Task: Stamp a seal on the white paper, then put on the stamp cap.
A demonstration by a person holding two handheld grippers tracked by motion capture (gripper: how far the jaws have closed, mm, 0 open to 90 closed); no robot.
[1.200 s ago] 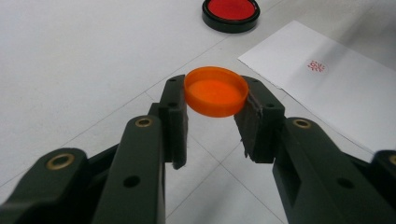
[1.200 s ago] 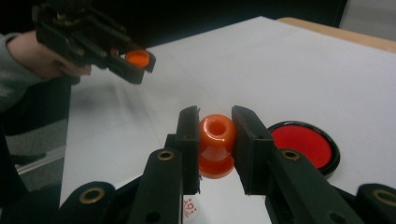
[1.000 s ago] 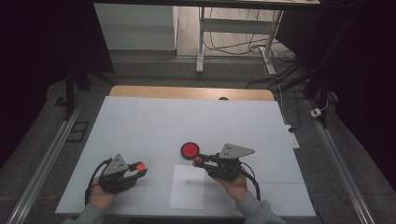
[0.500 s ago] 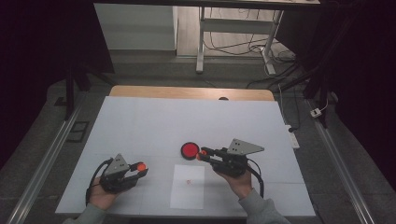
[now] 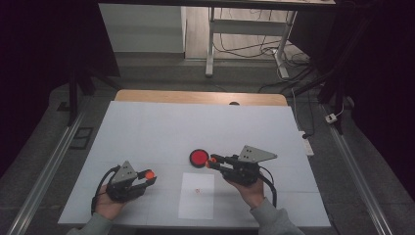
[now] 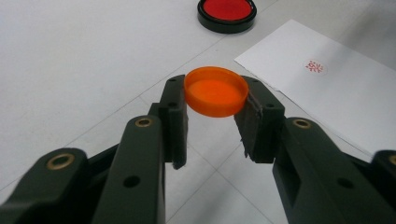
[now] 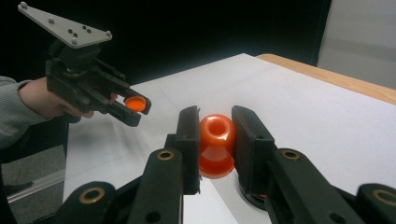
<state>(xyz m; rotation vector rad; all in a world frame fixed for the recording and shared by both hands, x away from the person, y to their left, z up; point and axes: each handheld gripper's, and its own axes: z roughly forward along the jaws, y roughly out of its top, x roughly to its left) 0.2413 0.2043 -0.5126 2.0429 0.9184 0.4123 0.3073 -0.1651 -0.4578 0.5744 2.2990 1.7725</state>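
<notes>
Right gripper view shows the right gripper [image 7: 215, 140] clamped on a glossy orange plastic stamp [image 7: 216, 145], seemingly just above the round red ink pad [image 5: 199, 157], while the left gripper [image 6: 215, 105] pinches the stamp's shallow orange plastic cap [image 6: 215, 91]; next, probably, inking squarely.

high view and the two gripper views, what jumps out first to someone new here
The bright orange pieces on a pale table: the left tongs clamp a round orange cap, and the right tongs clamp an orange stamp by its knob. Between the hands lies a white sheet of paper bearing a small red stamp mark, with a round red ink pad just beyond it.
</notes>
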